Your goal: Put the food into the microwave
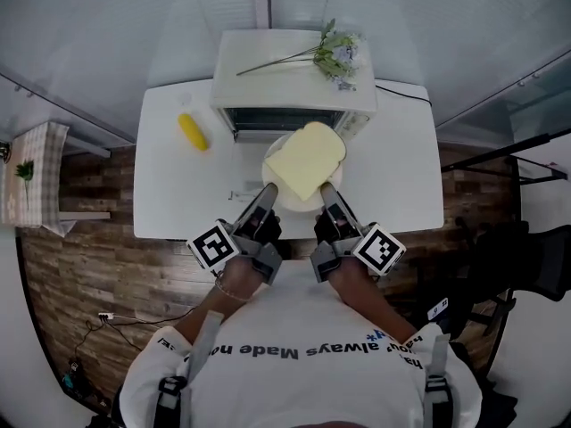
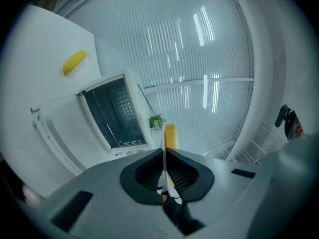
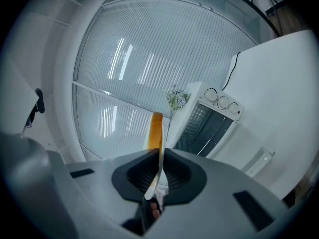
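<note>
A white plate (image 1: 297, 207) carrying a large pale yellow slice of food (image 1: 305, 159) is held just above the table, in front of the white microwave (image 1: 294, 78) whose door hangs open. My left gripper (image 1: 265, 198) is shut on the plate's near left rim and my right gripper (image 1: 327, 194) on its near right rim. In the left gripper view the plate (image 2: 164, 148) shows edge-on between the shut jaws of the left gripper (image 2: 164, 157), with the dark cavity (image 2: 112, 113) ahead. In the right gripper view the right gripper (image 3: 158, 159) clamps the plate edge (image 3: 156, 133).
A yellow corn cob (image 1: 193, 132) lies on the white table (image 1: 178, 194) left of the microwave. An artificial flower sprig (image 1: 332, 53) rests on the microwave's top. The control knobs (image 3: 223, 102) sit on its right side. A black cable (image 1: 403, 91) runs behind.
</note>
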